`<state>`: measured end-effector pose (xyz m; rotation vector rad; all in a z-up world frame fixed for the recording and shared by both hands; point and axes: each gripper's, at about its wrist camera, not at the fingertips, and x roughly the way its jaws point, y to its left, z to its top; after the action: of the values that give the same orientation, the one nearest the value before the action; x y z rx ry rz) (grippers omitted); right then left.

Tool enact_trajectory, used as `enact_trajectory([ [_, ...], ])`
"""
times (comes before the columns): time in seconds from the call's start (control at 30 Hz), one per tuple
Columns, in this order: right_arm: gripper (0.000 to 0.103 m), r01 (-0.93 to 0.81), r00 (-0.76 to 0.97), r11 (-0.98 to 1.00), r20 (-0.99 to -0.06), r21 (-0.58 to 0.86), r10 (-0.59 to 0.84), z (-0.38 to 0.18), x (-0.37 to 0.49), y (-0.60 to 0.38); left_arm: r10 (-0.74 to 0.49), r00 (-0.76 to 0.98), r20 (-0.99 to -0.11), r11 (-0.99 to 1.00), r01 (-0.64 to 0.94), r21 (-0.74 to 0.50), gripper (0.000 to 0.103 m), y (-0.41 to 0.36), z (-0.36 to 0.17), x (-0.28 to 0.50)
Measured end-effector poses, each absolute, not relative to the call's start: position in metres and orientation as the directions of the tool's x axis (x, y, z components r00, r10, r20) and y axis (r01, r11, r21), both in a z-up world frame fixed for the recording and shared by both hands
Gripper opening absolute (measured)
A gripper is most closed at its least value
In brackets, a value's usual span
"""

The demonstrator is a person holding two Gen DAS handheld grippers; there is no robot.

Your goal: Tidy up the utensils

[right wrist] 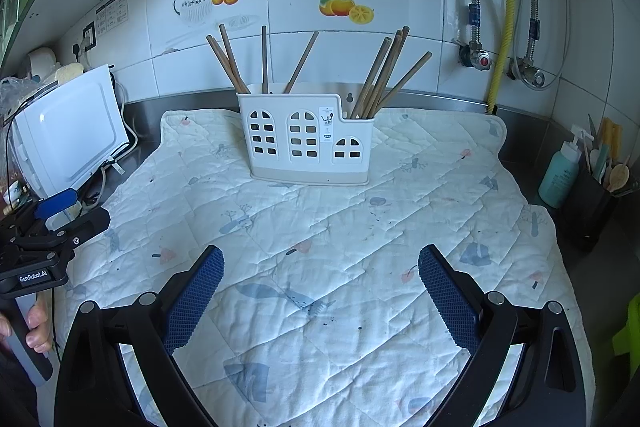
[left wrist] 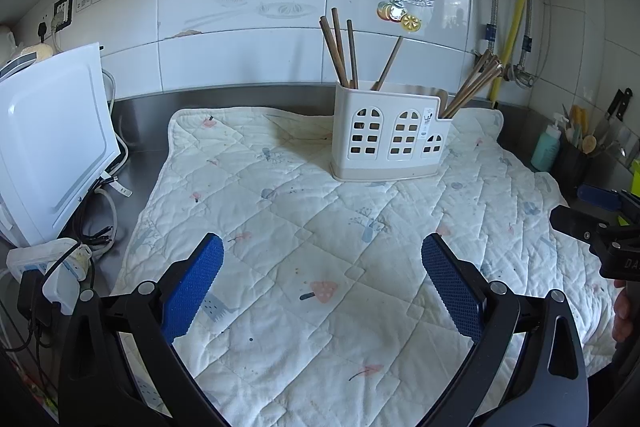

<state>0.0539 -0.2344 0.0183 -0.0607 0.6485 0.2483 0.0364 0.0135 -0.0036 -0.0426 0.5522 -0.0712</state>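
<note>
Chopsticks point(right wrist: 230, 61) stand in a white holder point(right wrist: 308, 143) at the far middle of a quilted mat point(right wrist: 340, 227) on the steel counter point(left wrist: 240, 95), and both tools face them from the near edge. Four sticks lean loosely in the holder's taller left compartment, tips fanned apart; a tighter bundle point(right wrist: 384, 75) leans up and to the right out of the lower right compartment. Every stick's long axis runs steeply upward, so a grasp would likely have to come from above or close across the shaft near its top end, not from flat along the mat. The left tool point(left wrist: 322, 287) has its blue pads point(left wrist: 192, 291) wide apart and holds nothing; the right tool point(right wrist: 320, 291) is likewise spread wide and empty. From the right wrist view the holder sits nearly dead ahead, slightly left of centre; from the left wrist view it lies ahead and a little to the right — so it stands roughly between the two, well apart from both. The right tool looks better lined up with the bundle, the left with the scattered four, though neither is clearly nearer. No loose utensils show on the mat.
</note>
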Motion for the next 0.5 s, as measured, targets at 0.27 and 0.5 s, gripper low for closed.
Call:
enact_trajectory([
  [0.27,0.095,-0.248,0.768,0.969,-0.605,0.022,0.210,0.0185,0.0536,-0.2349,-0.078,0.857,-0.510,0.997,0.062,-0.048,0.098,0.0122,-0.0036,0.0337],
  [0.5,0.095,-0.249,0.767,0.968,-0.605,0.023,0.212,0.0164,0.0526,-0.2357,-0.074,0.854,-0.515,0.997,0.053,-0.056,0.098,0.0145,-0.0041,0.0334],
])
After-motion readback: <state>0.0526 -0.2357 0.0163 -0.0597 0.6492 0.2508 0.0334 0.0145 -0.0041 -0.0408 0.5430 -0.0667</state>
